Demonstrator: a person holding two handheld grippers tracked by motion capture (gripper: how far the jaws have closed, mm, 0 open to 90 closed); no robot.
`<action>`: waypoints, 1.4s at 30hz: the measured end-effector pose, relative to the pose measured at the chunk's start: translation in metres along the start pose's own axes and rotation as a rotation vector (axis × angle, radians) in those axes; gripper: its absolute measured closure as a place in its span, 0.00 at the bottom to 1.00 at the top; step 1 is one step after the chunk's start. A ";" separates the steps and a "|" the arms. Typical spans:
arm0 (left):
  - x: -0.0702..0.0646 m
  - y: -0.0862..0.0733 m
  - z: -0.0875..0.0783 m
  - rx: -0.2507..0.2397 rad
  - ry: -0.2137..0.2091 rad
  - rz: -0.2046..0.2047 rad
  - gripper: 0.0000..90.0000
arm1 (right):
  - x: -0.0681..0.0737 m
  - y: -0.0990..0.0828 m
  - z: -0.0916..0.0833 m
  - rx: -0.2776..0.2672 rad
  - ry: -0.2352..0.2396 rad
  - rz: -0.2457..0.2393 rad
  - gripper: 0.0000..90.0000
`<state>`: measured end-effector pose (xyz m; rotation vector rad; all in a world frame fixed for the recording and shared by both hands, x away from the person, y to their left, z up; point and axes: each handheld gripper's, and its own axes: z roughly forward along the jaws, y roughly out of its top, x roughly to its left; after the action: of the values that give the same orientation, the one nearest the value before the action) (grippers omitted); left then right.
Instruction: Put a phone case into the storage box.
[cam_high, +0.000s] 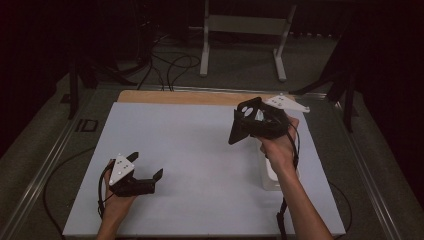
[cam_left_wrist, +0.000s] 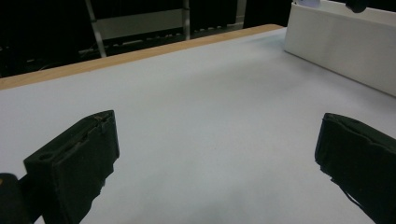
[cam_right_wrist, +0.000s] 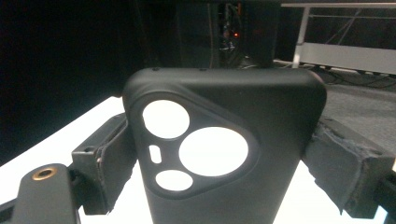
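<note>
Our right tongs (cam_high: 250, 122) clench the phone case (cam_right_wrist: 224, 149) edgewise; it could slip. Left tongs (cam_high: 145, 172) released.

A dim lab or studio: white-topped table (cam_high: 200, 150), floor cables (cam_high: 170, 65), a metal stand (cam_high: 240, 30) (black drapes around).

We see a white table (cam_high: 200, 150) mid-frame, with a white box (cam_high: 270, 175) at its lower right.
</note>
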<state>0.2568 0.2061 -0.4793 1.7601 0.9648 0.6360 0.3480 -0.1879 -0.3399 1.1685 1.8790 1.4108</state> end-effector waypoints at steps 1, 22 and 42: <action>0.000 0.000 0.000 0.000 -0.001 -0.001 0.01 | -0.001 0.001 0.000 -0.002 -0.007 0.003 0.16; 0.001 0.000 0.000 0.001 0.001 -0.002 0.01 | -0.026 0.008 -0.006 -0.015 -0.081 0.023 0.16; 0.001 0.000 0.000 0.000 0.001 -0.006 0.01 | -0.050 0.012 -0.009 -0.025 -0.157 0.050 0.16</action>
<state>0.2570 0.2072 -0.4792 1.7561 0.9708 0.6332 0.3698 -0.2340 -0.3304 1.2830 1.7311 1.3239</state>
